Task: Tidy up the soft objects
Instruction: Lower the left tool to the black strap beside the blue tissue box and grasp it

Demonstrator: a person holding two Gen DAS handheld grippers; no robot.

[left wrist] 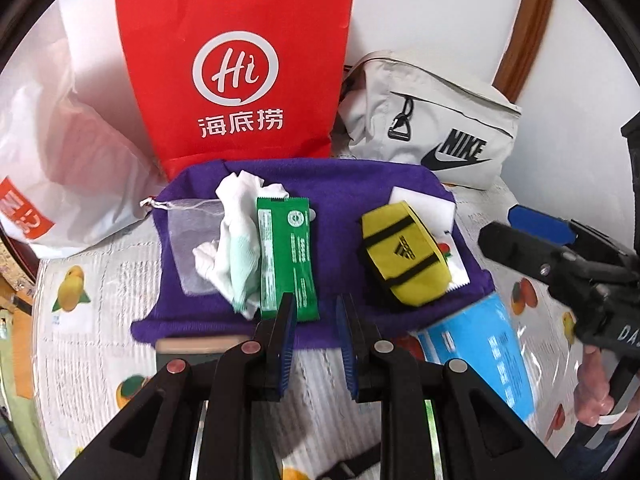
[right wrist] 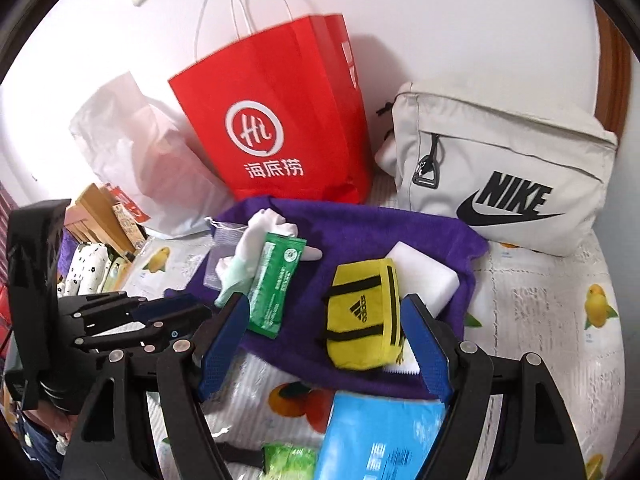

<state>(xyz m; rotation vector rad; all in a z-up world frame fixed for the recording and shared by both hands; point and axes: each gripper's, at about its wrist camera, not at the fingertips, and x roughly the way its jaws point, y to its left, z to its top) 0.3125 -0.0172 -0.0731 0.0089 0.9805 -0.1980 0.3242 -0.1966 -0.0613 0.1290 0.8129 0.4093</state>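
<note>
Yellow pouch (right wrist: pixel 366 316) soft, light (squashes): pinch mid-body. Right gripper (right wrist: pixel 326 344) wide open, left gripper (left wrist: pixel 316 344) narrowly open, both empty.

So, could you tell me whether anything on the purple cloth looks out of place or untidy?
The white gloves lie crumpled in a heap, half across the mesh pouch and against the green packet. The yellow pouch sits askew atop the white sponge.

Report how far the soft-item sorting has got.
Done: nothing visibly bagged; the red paper bag and grey Nike bag sit behind. In hand: nothing; the left gripper and right gripper are both empty and open. Left: the yellow pouch, green packet, white gloves and mesh pouch lie on the purple cloth.
</note>
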